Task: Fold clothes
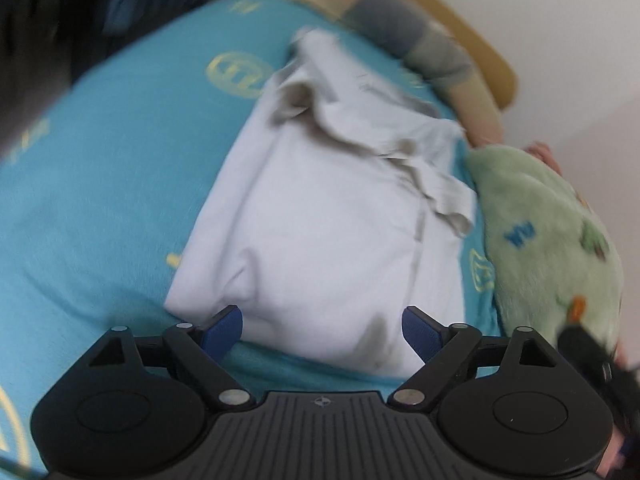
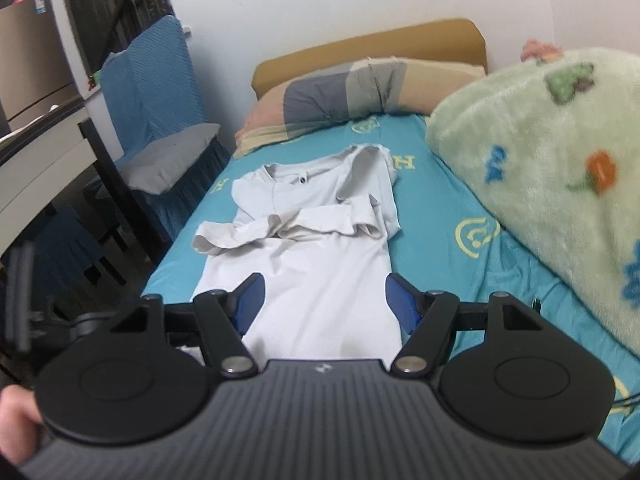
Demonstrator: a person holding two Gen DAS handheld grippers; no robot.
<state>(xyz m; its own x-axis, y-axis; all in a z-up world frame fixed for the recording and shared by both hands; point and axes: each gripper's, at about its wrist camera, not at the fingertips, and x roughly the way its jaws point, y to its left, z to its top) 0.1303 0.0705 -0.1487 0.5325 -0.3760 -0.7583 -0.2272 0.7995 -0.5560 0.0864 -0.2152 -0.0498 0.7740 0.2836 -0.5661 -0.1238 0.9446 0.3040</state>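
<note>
Both the left tool and right tool gape empty over the shirt, whose loosely crossed sleeves may slip apart when the hem lifts

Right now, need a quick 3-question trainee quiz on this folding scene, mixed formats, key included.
1. True or false: both sleeves of the white shirt are folded across its chest.
2. Multiple choice: what lies right of the shirt on the teal bedsheet in the right wrist view? A) a green fleece blanket B) a laptop C) a laundry basket
3. Fill in: the left gripper and right gripper are both ____, holding nothing.

Key: 1 true. 2 A, the green fleece blanket. 3 open, each poised near the shirt's bottom hem.
</note>
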